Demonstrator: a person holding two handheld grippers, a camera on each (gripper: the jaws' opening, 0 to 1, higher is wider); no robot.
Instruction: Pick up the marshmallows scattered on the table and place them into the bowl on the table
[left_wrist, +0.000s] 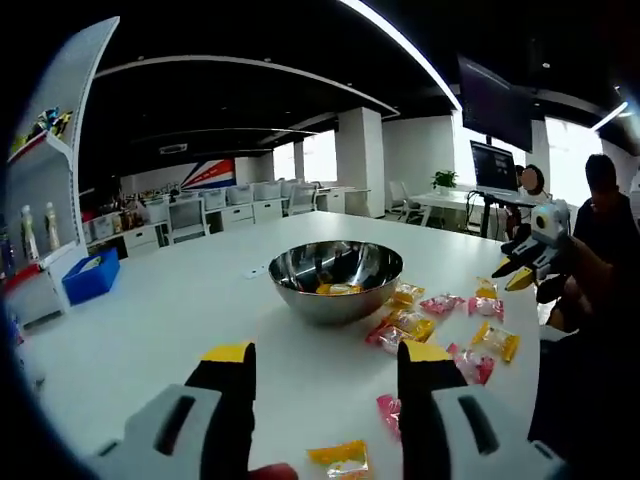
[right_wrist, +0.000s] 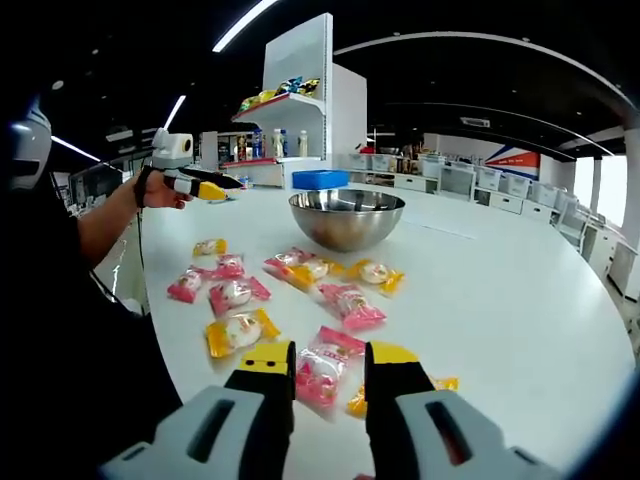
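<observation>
Left gripper view looks across the white table (left_wrist: 150, 320) at the steel bowl (left_wrist: 335, 280), which sits upright near the middle and holds one yellow-wrapped marshmallow (left_wrist: 338, 289) on its bottom; I cannot make out anything else inside it. My left gripper (left_wrist: 325, 390) rises in front of the bowl with its yellow-tipped jaws spread apart and nothing between them. Just beside the bowl, on the side toward the seated person (left_wrist: 600, 250), lie several wrapped marshmallows in pink and yellow (left_wrist: 410, 325), and two more lie nearer to me than the bowl: a pink one (left_wrist: 388, 410) and a yellow one (left_wrist: 338, 458). From the right gripper view the bowl (right_wrist: 346, 218) stands beyond a loose scatter of wrapped marshmallows (right_wrist: 300, 268) that reaches from its base toward me, all of them outside it on the table (right_wrist: 500, 300). My right gripper (right_wrist: 329, 385) has its jaws spread, with a pink-wrapped marshmallow (right_wrist: 322, 367) lying on the table between them; I cannot tell whether the jaws touch it. Behind the bowl a blue bin (right_wrist: 320, 179) sits on the table before a white shelf unit (right_wrist: 300, 90) carrying bottles and packets.
</observation>
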